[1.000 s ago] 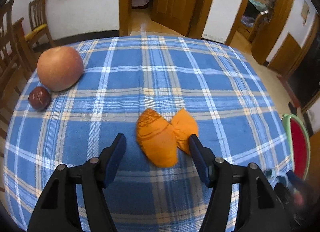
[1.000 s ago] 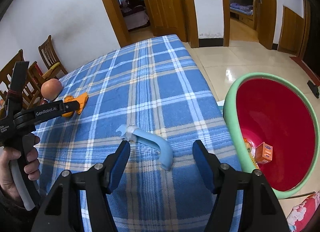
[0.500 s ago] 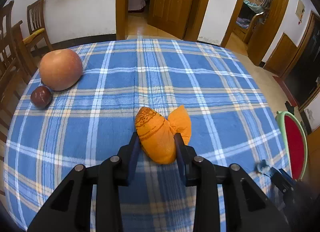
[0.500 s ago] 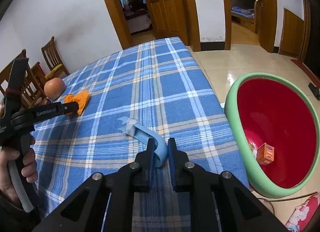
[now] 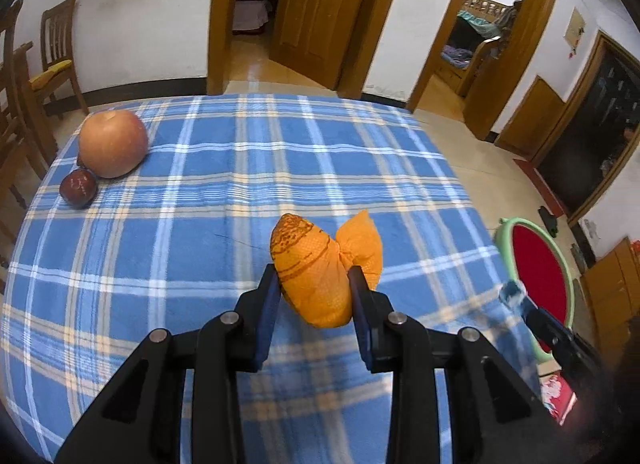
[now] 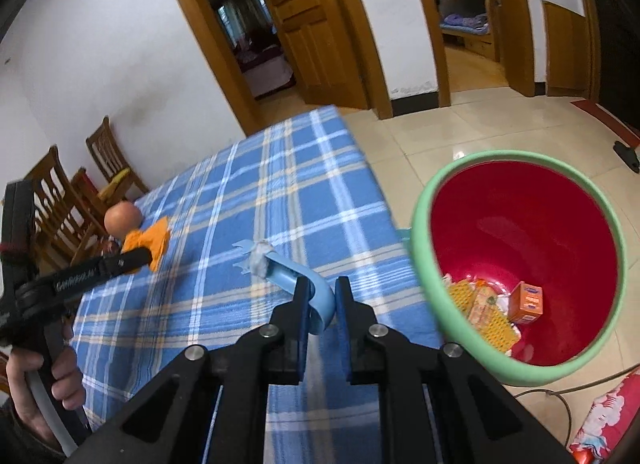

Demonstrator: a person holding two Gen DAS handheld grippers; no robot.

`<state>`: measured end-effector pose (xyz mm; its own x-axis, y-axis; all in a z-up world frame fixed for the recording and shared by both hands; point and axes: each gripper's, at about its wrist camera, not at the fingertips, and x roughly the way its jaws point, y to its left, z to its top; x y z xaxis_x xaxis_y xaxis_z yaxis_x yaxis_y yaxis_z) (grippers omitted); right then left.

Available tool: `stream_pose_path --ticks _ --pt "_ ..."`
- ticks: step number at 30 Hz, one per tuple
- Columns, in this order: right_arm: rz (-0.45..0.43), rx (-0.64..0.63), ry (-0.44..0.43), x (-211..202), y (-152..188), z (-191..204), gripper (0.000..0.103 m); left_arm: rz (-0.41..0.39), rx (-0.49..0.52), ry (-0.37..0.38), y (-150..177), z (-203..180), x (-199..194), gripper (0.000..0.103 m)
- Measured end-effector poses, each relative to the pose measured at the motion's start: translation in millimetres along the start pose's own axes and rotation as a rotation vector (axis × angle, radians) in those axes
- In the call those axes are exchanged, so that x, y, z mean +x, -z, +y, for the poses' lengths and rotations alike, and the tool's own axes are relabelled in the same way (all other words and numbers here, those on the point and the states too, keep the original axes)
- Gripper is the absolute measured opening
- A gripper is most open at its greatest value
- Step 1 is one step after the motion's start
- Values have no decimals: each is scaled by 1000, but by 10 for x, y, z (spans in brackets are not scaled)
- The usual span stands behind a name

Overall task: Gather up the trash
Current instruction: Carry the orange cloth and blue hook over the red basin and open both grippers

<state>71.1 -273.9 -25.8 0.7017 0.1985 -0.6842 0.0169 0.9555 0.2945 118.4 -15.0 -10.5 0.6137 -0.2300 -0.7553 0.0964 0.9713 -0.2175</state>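
My left gripper (image 5: 314,278) is shut on an orange wrapper (image 5: 320,268) and holds it just above the blue plaid tablecloth (image 5: 200,224). My right gripper (image 6: 320,286) is shut on a curved light-blue plastic piece (image 6: 298,278) with a grey wad at its tip, lifted above the table's right edge. The red bin with a green rim (image 6: 520,248) stands on the floor to the right and holds an orange box and wrappers. The wrapper (image 6: 154,240) and left gripper also show in the right wrist view.
A large apple (image 5: 113,143) and a small dark red fruit (image 5: 78,187) sit at the table's far left. Wooden chairs (image 5: 56,60) stand beyond the left edge. The bin (image 5: 536,268) is past the table's right edge. Open doorways lie behind.
Both grippers closed from open, the left on the orange wrapper, the right on the blue plastic piece. Both now lift their items, and the right one has swung toward the bin.
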Motion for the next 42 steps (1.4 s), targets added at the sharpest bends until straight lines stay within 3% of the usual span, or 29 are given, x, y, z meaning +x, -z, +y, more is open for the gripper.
stream_pose_path --ticks 21,31,42 --pt "-87 175 157 -497 -93 -1038 14 4 158 174 -28 -1227 -100 34" --pt "-63 264 217 -433 -27 -1530 14 64 266 240 68 -1915 239 34" --pt "-53 354 237 -421 32 -1866 19 154 333 255 279 -2316 692 35"
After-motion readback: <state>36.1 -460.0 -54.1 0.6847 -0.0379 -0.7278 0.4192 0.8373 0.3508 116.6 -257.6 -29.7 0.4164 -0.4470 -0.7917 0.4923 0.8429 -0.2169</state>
